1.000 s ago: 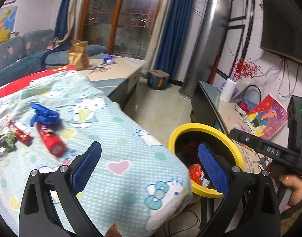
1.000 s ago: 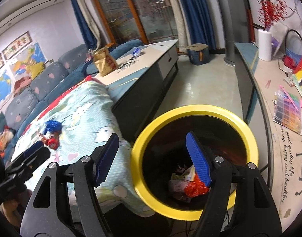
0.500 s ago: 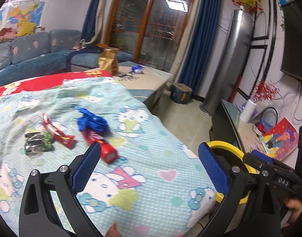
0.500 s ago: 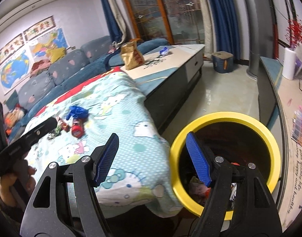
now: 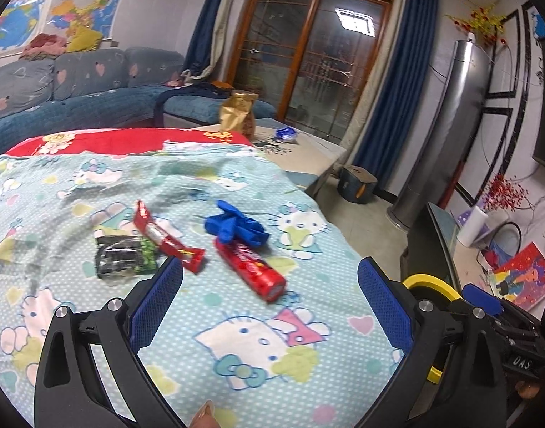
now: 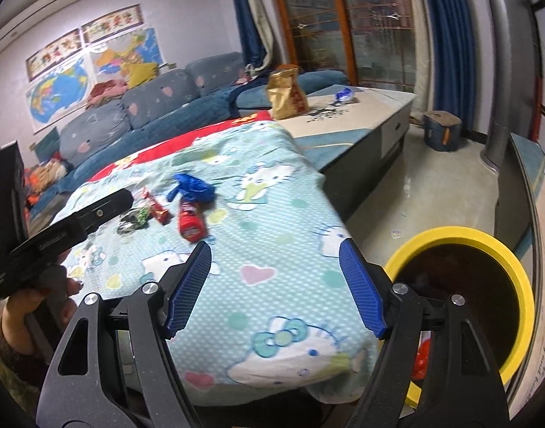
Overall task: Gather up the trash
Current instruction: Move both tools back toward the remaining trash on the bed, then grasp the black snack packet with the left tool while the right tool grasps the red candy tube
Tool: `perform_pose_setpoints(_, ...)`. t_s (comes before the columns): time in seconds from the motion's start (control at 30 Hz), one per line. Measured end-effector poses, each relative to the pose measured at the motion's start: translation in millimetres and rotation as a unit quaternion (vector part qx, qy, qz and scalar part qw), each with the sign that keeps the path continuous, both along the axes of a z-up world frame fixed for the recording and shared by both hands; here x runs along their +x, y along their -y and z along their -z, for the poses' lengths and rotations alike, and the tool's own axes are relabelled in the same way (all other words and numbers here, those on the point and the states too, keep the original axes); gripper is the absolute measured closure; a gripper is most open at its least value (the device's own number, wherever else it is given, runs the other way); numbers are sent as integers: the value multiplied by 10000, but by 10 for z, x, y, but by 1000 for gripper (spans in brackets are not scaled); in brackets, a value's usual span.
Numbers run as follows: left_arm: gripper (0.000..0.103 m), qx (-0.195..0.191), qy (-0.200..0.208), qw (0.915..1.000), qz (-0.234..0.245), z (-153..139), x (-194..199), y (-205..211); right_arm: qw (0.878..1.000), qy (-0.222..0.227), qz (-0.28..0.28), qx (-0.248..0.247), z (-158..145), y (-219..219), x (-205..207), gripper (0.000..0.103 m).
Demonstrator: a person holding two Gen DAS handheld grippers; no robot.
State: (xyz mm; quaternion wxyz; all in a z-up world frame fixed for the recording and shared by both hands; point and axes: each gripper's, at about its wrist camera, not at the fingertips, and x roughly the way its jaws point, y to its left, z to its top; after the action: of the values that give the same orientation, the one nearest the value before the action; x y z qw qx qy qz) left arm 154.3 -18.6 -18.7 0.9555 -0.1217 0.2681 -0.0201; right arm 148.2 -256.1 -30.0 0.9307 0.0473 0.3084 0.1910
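- Trash on the cartoon-print bedspread: red tube, blue crumpled wrapper, red sachet, dark green packet, all clustered mid-bed, well apart from the yellow-rimmed bin at the bed's corner
- Left gripper jaws wide, nothing between the pads, hovering over the bedspread just short of the red tube
- Right gripper jaws opening, empty, over the near edge of the bed with the bin to its right
- Step, as I read it: reach for the next piece; red tube is nearest the left gripper, probably the pick
- Do it well: come down across the tube's short axis, pads on both sides, not end-on or it may roll; stay shallow so the cloth isn't pinched too
- Blue wrapper touches the tube's far end, could drag along
- Versus earlier: both views swung away from the bin toward the bed; the bin filled the right view then, now sits at its right edge; the litter moved from far left to centre in the left view; some trash already in the bin
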Motion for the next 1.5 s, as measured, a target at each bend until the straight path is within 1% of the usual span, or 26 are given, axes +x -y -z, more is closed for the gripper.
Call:
perform_pose_setpoints(0.5,7,-110,-83,9977,-658,94,-62,-600,9974,74,-660,-292,-42,-703,99,37)
perform_pose_setpoints(0.63,7,-179,-174,9956,-903,163,-71,-826,9953,73,-859,-438,12,-918,172,37)
perform_pose_setpoints(0.77,7,-218,-275,9936,-1071,258,-45,-1008,9931,-26,-1040,-550,106,-1125,299,37)
perform_pose_setpoints(0.87,8,-356,-357,9923,-1132,342,2,-1127,9920,-104,-1092,-617,179,-1244,418,37)
perform_pose_setpoints(1.03,9,-709,-660,9871,-1276,522,175,-1390,9908,-264,-1116,-716,293,-1389,653,37)
perform_pose_setpoints(1.13,21,-945,-767,9848,-1236,594,297,-1490,9903,-403,-1101,-739,362,-1458,795,37)
perform_pose_setpoints(1.2,25,-1063,-857,9832,-1214,654,384,-1523,9899,-503,-1084,-764,408,-1511,880,37)
perform_pose_setpoints(1.27,32,-1246,-899,9813,-1164,710,437,-1555,9894,-588,-1082,-767,452,-1556,958,37)
perform_pose_setpoints(1.3,33,-1316,-950,9797,-1179,744,464,-1568,9893,-615,-1070,-774,471,-1575,985,37)
perform_pose_setpoints(1.37,38,-1391,-966,9784,-1186,782,487,-1581,9891,-690,-1042,-781,522,-1604,1046,39)
perform_pose_setpoints(1.4,40,-1400,-960,9784,-1180,788,496,-1577,9888,-746,-1039,-774,546,-1619,1074,42)
perform_pose_setpoints(1.43,46,-1396,-957,9786,-1174,792,491,-1584,9885,-789,-1044,-759,563,-1623,1096,44)
perform_pose_setpoints(1.47,54,-1385,-962,9789,-1151,797,494,-1573,9882,-839,-1063,-718,585,-1637,1110,52)
perform_pose_setpoints(1.5,57,-1379,-970,9791,-1136,805,494,-1573,9877,-898,-1099,-662,607,-1648,1129,63)
